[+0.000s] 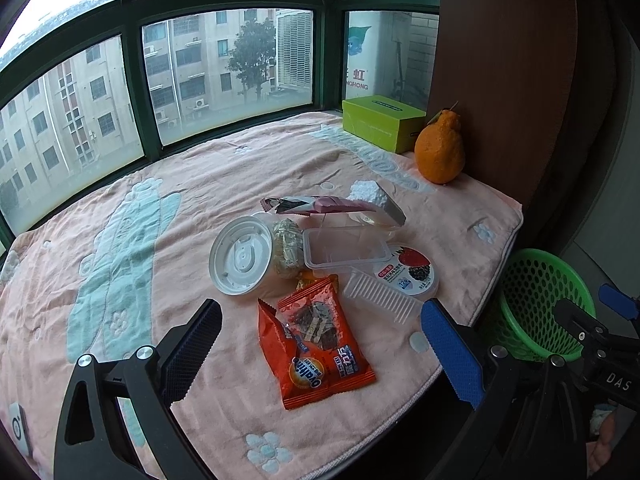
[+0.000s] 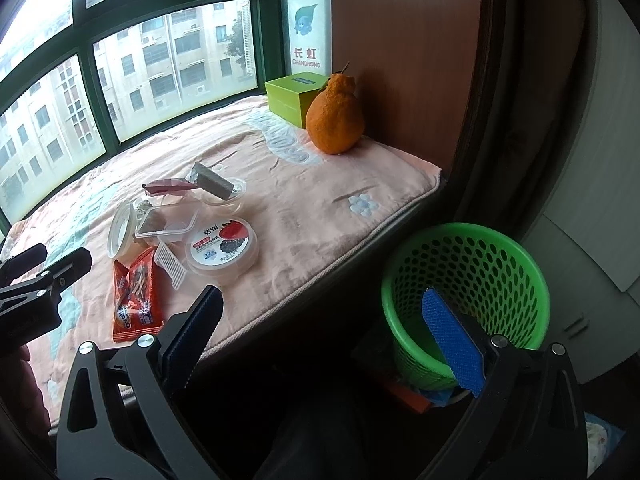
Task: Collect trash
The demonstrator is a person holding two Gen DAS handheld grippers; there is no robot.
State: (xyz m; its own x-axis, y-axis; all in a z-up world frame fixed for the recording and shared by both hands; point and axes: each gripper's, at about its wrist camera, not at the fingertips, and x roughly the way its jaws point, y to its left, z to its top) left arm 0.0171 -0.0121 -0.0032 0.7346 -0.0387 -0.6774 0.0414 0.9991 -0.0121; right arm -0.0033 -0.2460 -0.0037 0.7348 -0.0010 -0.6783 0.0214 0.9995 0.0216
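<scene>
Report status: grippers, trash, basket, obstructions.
Left gripper open over orange snack wrapper, empty. Right gripper open, empty, near green basket. Trash pile uncollected on blanket. Nothing in the way.

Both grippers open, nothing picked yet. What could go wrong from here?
1. The orange snack wrapper lies flat on the soft blanket; the left hand-held gripper may pinch cloth with it.
2. The pile is stacked: pulling the clear tray could tip the white lidded cup.
3. The green basket sits below the edge; a drop may miss.
</scene>
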